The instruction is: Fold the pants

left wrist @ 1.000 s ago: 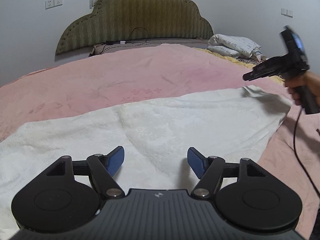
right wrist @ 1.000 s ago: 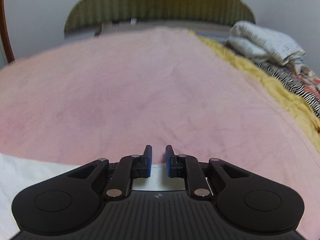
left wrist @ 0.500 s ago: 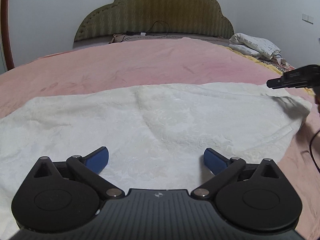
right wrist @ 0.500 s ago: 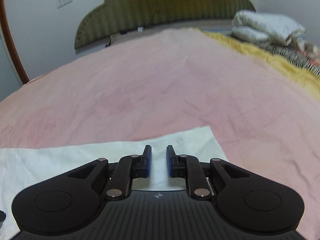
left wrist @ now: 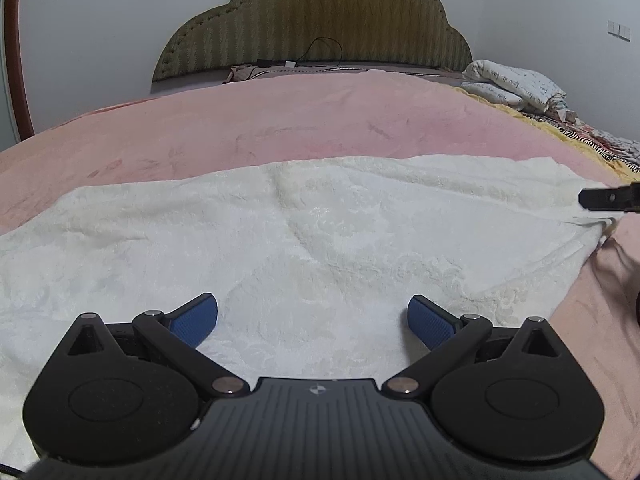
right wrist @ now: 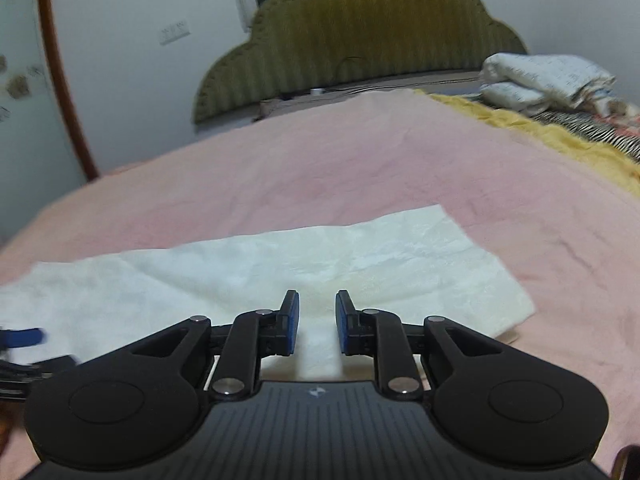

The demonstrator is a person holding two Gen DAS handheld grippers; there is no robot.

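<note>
Over the near part of the white pants (left wrist: 320, 240) my left gripper (left wrist: 313, 320) hangs with its blue pads (left wrist: 194, 320) spread wide, nothing between them; the cloth fills the gap beneath; the pants lie flat across the pink blanket (left wrist: 280, 120), reaching from its left side almost to its right side; past the right end of the pants I see the black tip of my right gripper (left wrist: 610, 199), just above the cloth's corner; from its own camera my right gripper (right wrist: 317, 322) has its pads (right wrist: 290, 322) parted by a narrow gap, empty, over the near edge of the pants (right wrist: 320, 260); beyond the pants the blanket runs to an olive scalloped headboard (right wrist: 360, 48); right of the blanket sit a yellow cover (right wrist: 540, 136) and folded white bedding (right wrist: 544, 80).
</note>
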